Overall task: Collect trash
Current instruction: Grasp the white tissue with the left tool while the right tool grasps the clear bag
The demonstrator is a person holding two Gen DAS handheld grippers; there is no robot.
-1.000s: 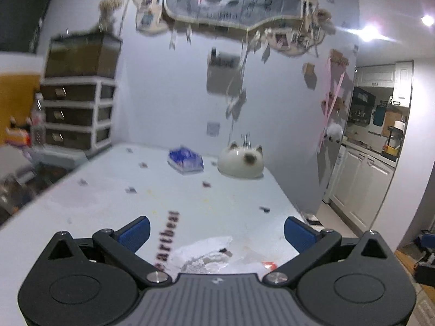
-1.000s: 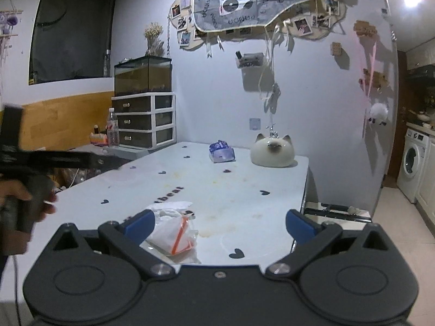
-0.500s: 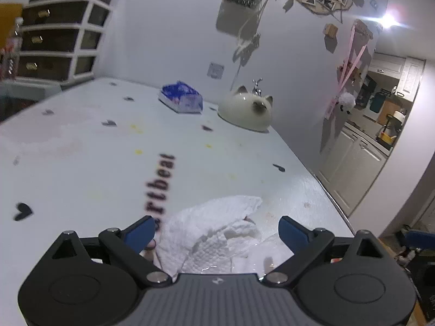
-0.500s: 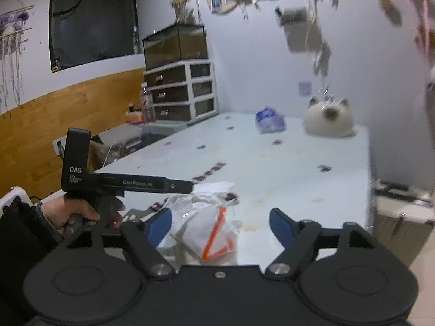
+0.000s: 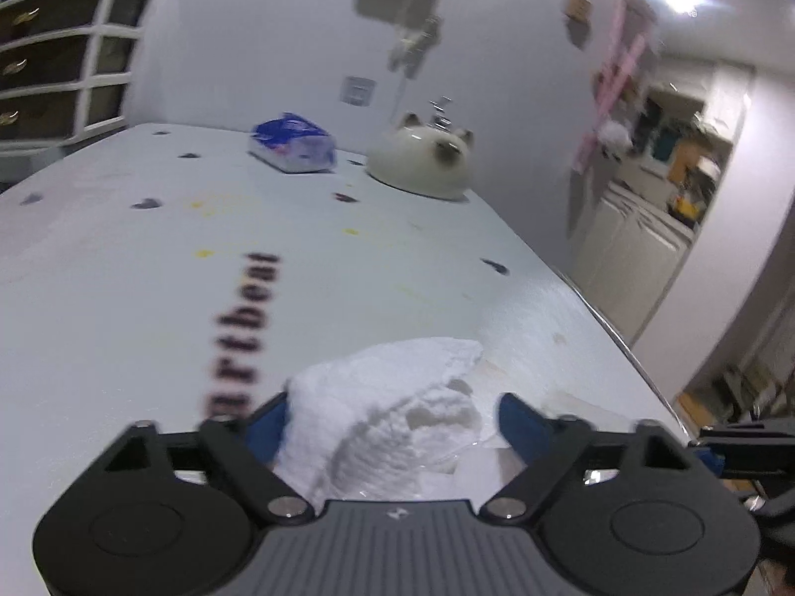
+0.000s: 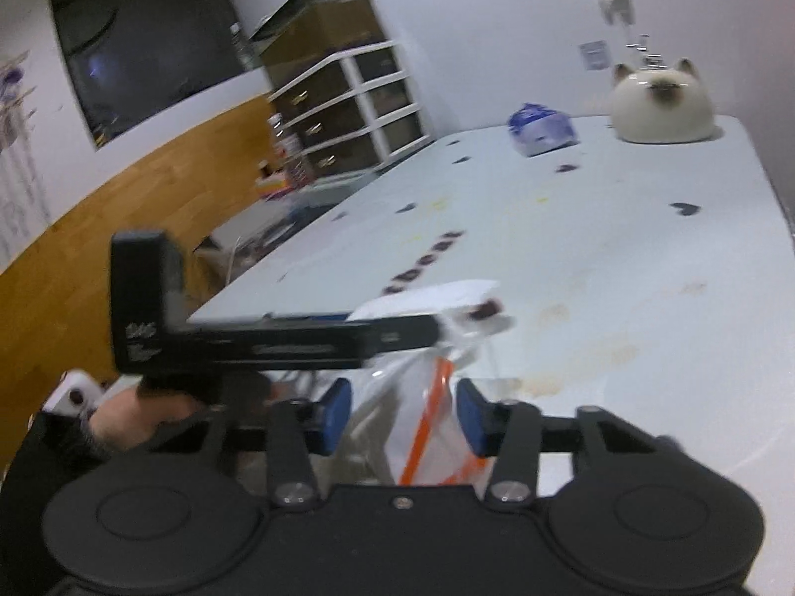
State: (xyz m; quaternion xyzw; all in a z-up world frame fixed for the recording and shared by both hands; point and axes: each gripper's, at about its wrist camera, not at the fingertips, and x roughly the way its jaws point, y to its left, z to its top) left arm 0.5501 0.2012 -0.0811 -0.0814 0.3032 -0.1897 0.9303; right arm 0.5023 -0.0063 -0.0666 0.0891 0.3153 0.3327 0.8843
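Note:
A crumpled white paper towel lies on the pale table near its front right edge. My left gripper is low over it with the towel between its blue pads. The jaws are closing: the left pad touches the towel, the right pad stands apart. Beside the towel lies a clear plastic bag with an orange stripe. My right gripper straddles it, jaws closing, with a small gap still showing on the left side. The left gripper's black body crosses the right wrist view, held by a hand.
A white cat-shaped ceramic pot and a blue tissue pack stand at the table's far end by the wall. Drawer units stand past the left side. The table's right edge drops to the floor and cabinets.
Both grippers have come down and forward onto the trash. The left jaws have narrowed around the paper towel, the right jaws much more around the plastic bag.

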